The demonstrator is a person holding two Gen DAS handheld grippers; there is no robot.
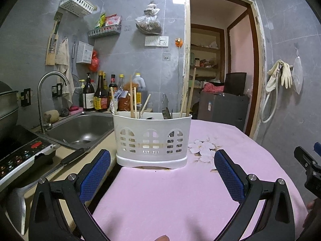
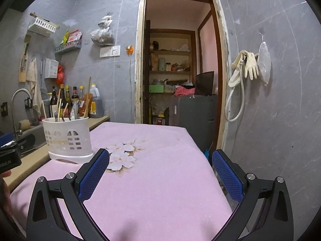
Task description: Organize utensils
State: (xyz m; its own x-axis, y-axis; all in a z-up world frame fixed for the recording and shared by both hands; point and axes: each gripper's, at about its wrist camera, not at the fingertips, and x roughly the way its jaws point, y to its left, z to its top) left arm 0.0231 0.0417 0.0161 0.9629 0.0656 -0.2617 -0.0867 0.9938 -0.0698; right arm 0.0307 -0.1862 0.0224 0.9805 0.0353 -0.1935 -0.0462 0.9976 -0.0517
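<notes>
Both tongs are spread wide and empty: left tongs (image 1: 162, 172), right tongs (image 2: 160, 172). Neither touches anything.

The utensil caddy (image 1: 152, 138) stands upright on the pink cloth (image 1: 170, 196) at the desk edge nearest the sink (image 1: 84, 128), dead ahead at 12 o'clock of the left tongs and near them. In the right wrist view the caddy (image 2: 67, 140) is off at 10 o'clock and the tongs point at bare cloth and the flower print (image 2: 120, 156).

Chopsticks (image 1: 132, 98) and 1 metal utensil (image 1: 166, 108) stand inside the caddy. No loose utensil lies on the cloth.

My read: either the start or the tail end of a sort, with no grasp in progress. The next move likely means reaching the left tongs over the rim, narrowing onto 1 stick, and lifting straight up so the light caddy doesn't tip.

Hard to tell:
- Compartment dividers are hidden by the rim, so I can't say what sits where.
- Dark items low inside are unreadable through the cutouts.
- A knife (image 1: 72, 156) and a ladle-like piece (image 1: 16, 206) lie at 8 o'clock on the counter, partly cut off.
</notes>
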